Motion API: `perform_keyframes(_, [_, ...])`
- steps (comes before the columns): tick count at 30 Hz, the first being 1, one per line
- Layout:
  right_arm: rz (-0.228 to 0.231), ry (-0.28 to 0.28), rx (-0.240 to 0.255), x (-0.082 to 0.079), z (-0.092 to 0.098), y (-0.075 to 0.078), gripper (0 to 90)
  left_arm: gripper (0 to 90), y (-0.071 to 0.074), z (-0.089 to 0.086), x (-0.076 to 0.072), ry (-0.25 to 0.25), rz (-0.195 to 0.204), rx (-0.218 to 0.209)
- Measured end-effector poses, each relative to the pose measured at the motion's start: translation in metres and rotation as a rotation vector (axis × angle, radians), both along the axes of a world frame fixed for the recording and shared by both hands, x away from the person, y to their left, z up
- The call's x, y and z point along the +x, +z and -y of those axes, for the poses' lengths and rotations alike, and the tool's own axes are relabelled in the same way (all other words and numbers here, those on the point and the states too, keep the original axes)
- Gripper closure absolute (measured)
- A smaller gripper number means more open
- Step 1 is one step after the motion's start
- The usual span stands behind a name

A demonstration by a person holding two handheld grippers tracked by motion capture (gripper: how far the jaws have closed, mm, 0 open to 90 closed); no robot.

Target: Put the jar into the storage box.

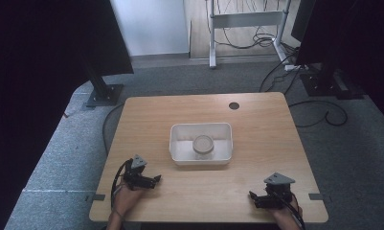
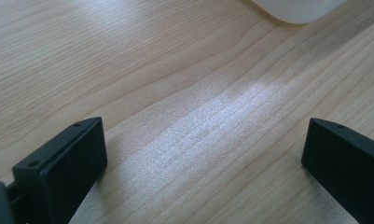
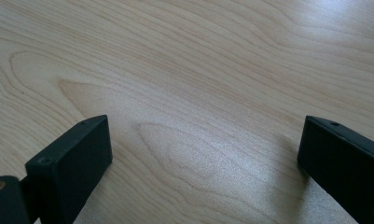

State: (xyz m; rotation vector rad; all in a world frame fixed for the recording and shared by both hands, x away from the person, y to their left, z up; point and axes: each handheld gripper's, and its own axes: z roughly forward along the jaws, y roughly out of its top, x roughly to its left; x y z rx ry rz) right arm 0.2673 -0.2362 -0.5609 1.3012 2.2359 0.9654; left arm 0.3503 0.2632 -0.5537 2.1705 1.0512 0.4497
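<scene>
- Jar (image 1: 203, 145) of clear glass stands upright inside the white tub (image 1: 177, 143) at mid-surface, well apart from both claws.
- Left claw (image 1: 155, 179) rests low on the wooden surface (image 1: 256, 124) at its near left, jaws spread wide with nothing between; the tub's corner (image 2: 296, 9) lies ahead of it.
- Right claw (image 1: 253, 199) rests at the near right, jaws likewise wide apart over bare wood.

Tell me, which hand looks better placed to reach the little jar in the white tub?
Probably the left. The left tongs lie nearer the white tub and point toward it, its corner showing ahead of their open jaws. The right tongs rest farther off, aimed along bare table. The jar stands in the tub.
</scene>
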Motion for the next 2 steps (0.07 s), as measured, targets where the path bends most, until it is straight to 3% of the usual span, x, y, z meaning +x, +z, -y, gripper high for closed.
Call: perform_keyframes(2, [0.0,0.0,0.0,0.0,0.0,0.0,2.4,0.0,0.0,0.0,0.0,0.0,0.0,0.0])
